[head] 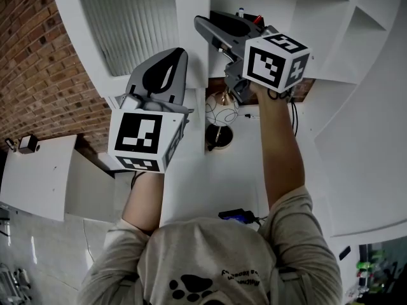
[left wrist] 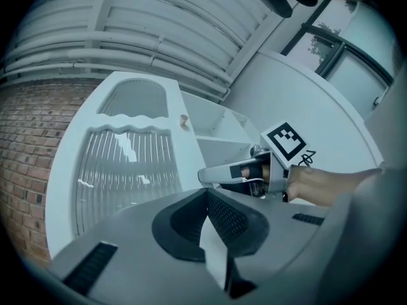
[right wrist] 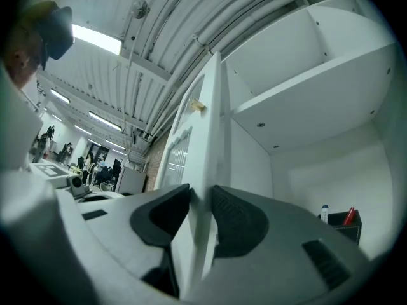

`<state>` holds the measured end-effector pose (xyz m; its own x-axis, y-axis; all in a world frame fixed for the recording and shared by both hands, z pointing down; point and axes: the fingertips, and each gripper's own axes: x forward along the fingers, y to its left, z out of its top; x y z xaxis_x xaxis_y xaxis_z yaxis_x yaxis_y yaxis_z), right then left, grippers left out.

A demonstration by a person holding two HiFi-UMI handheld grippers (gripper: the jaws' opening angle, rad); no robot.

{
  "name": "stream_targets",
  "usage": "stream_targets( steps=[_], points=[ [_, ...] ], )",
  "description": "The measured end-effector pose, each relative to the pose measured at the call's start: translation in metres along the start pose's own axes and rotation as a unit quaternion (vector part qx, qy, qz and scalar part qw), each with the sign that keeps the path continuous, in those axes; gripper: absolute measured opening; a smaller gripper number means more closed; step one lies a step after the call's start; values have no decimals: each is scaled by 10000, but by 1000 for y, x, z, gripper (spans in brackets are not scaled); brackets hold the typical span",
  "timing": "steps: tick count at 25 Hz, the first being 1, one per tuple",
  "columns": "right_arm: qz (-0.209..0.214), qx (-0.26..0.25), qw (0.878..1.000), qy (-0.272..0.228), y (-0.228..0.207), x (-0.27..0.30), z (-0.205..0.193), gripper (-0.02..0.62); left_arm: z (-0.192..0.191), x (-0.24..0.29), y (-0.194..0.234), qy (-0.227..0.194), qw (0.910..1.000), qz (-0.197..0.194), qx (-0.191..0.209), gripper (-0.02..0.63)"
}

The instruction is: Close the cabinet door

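The white cabinet door [head: 130, 27] with a ribbed glass panel stands partly open at the upper left. My right gripper [head: 213, 33] reaches up to its free edge. In the right gripper view the door edge [right wrist: 210, 119] runs between the two dark pads, and both pads of the right gripper [right wrist: 202, 192] press on it. A small knob [right wrist: 197, 105] sticks out of the door higher up. My left gripper [head: 172, 59] is held up in front of the ribbed panel [left wrist: 124, 170], apart from it. Its jaws [left wrist: 206, 192] are shut with nothing between them.
Open white shelves [right wrist: 305, 75] lie behind the door, with a black box and small bottles [right wrist: 340, 224] on one. A wire globe on a stand [head: 221, 110] and a black device [head: 236, 216] sit on the white counter below. A brick wall [head: 38, 62] is at the left.
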<state>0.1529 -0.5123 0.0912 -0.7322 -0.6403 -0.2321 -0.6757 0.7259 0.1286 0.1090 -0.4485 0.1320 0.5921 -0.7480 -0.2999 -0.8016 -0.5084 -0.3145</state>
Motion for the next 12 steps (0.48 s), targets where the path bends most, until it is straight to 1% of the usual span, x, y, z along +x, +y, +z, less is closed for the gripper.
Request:
stream_targets(
  steps=[12],
  points=[
    [-93,59,9998,142,-14,11,-6,130,-2,-6,3,-23,10000,-20,-19,9]
  ],
)
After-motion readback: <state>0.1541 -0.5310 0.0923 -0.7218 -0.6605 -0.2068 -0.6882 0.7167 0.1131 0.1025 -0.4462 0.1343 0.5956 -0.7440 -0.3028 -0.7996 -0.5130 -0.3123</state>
